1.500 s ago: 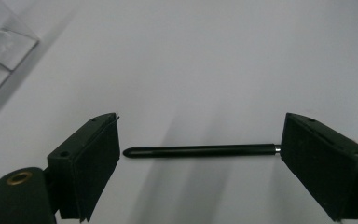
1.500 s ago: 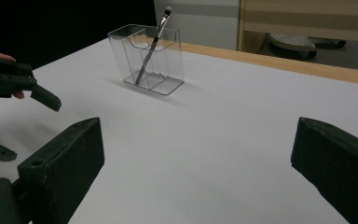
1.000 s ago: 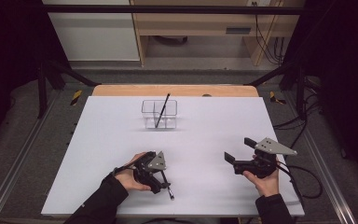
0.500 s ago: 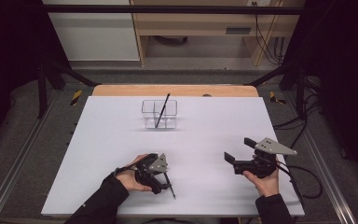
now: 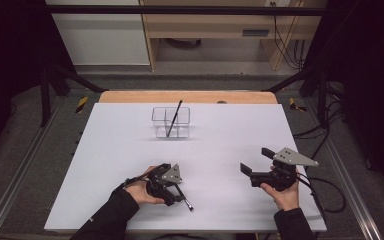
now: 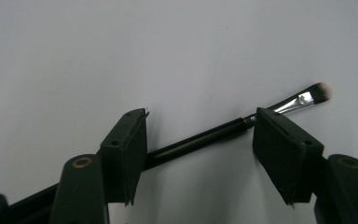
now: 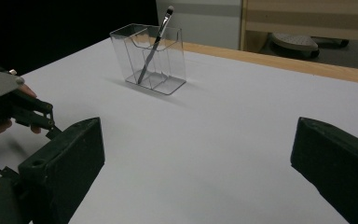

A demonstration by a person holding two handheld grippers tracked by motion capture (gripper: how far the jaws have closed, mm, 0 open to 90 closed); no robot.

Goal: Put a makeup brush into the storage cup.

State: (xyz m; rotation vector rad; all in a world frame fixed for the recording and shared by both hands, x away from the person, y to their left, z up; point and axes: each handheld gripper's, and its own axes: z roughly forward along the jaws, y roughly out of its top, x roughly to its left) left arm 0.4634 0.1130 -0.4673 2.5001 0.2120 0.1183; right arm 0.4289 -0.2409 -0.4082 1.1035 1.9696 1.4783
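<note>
Brush (image 6: 223, 135) lies slantwise between left gripper's (image 6: 200, 149) closing jaws, still ungripped.

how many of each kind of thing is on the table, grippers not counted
makeup brushes: 2, one lying between the left gripper's jaws, one standing tilted in the organizer
clear organizer: 1
total: 3

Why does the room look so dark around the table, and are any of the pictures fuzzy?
High view: light falls on the white table, the surroundings stay black. Left gripper view: dim and greyish, yet the brush between the jaws is fairly sharp. Right gripper view: the near jaws are soft, the clear organizer crisper.
</note>
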